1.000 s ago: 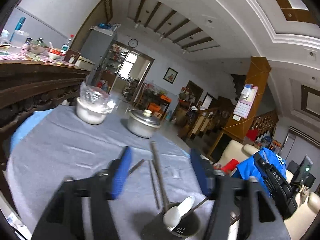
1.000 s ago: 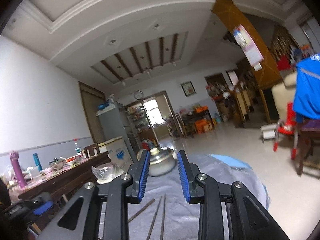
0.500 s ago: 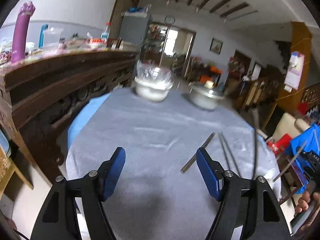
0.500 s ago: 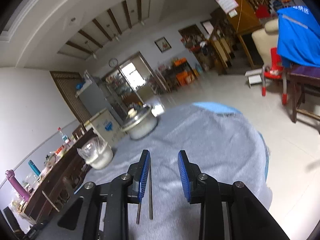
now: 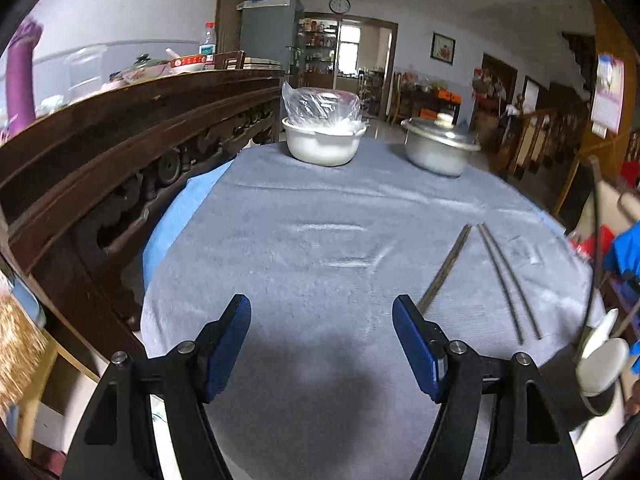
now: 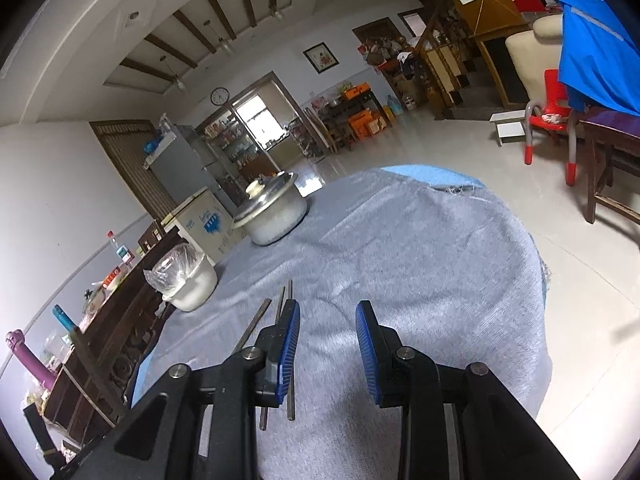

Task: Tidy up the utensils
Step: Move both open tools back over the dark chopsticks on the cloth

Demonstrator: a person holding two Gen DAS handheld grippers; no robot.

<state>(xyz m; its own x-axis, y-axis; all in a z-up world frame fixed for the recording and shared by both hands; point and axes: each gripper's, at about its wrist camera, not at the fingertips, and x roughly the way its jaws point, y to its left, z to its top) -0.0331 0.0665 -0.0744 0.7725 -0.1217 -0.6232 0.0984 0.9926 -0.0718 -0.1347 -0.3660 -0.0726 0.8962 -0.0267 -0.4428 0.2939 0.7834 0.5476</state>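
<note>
My left gripper (image 5: 322,344) spread wide, empty, over grey cloth (image 5: 320,240); right gripper (image 6: 327,344) part-open, nothing pinched; chopsticks (image 5: 508,280) lie loose right of frame, likely awaiting pickup; spoon (image 5: 602,354) lower right

1. A round counter (image 5: 320,248) is covered by a grey fleecy cloth, with blue cloth showing at its edges.
2. Near the far edge stand a white bowl with a clear plastic bag in it (image 5: 323,136) and a lidded metal pot (image 5: 438,150).
3. Three dark thin metal chopsticks (image 5: 506,276) lie on the cloth toward the right edge.
</note>
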